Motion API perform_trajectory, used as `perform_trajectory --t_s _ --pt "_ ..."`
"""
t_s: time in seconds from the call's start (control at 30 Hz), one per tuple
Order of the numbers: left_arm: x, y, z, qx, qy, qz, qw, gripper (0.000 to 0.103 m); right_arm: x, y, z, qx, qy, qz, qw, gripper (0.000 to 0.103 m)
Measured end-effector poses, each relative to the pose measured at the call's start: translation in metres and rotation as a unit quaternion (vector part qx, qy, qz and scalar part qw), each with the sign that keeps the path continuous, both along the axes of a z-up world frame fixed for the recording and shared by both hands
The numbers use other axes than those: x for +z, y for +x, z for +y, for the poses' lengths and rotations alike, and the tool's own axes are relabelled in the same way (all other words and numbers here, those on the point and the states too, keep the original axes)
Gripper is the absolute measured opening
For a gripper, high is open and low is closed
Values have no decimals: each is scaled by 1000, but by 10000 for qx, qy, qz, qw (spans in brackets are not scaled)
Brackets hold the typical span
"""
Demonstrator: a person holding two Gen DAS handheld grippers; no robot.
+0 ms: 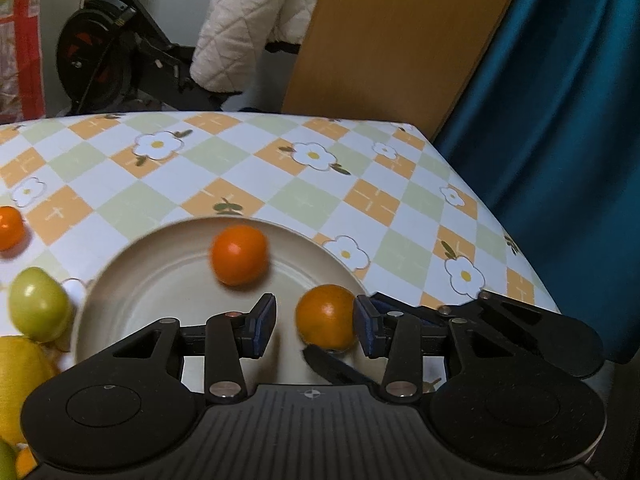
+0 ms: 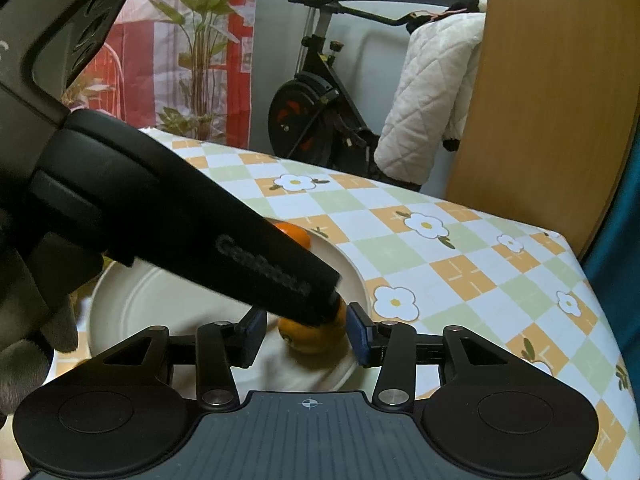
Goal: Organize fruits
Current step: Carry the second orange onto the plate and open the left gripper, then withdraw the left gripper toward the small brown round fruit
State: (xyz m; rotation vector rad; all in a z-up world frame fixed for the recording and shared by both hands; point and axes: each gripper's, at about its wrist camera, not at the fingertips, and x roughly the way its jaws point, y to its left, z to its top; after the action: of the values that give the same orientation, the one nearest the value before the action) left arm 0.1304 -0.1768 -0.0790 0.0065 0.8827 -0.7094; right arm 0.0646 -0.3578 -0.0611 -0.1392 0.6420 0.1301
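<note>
Both your tongs, left (image 1: 315,326) and right (image 2: 307,334), are standing open around one orange (image 1: 326,317). It is sitting at the plate's (image 1: 160,280) five o'clock rim; a bump could be rolling it off.

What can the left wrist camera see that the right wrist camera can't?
Only the left wrist view shows the green fruit, the yellow fruit and an orange on the cloth, all left of the plate. Only the right wrist view shows the potted plant and the other gripper's body. Both show the plate, two oranges on it, and open grippers.
</note>
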Motion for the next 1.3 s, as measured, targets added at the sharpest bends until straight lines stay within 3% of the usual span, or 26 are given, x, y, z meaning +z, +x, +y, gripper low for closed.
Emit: perform_trajectory --t_s 0.13,0.73,1.17,1.3 --pt "8 -4 13 138 51 -101 9998 53 5 -5 2 -10 92 -12 10000 41" --pt "31 -41 112 1081 365 -407 9926 53 16 -29 60 500 742 186 9958 41" --pt "33 -68 128 1340 556 -860 9857 53 13 -40 71 508 871 296 9945 41" --pt "30 -72 134 1385 525 -820 9856 53 10 -44 73 507 893 363 9941 41"
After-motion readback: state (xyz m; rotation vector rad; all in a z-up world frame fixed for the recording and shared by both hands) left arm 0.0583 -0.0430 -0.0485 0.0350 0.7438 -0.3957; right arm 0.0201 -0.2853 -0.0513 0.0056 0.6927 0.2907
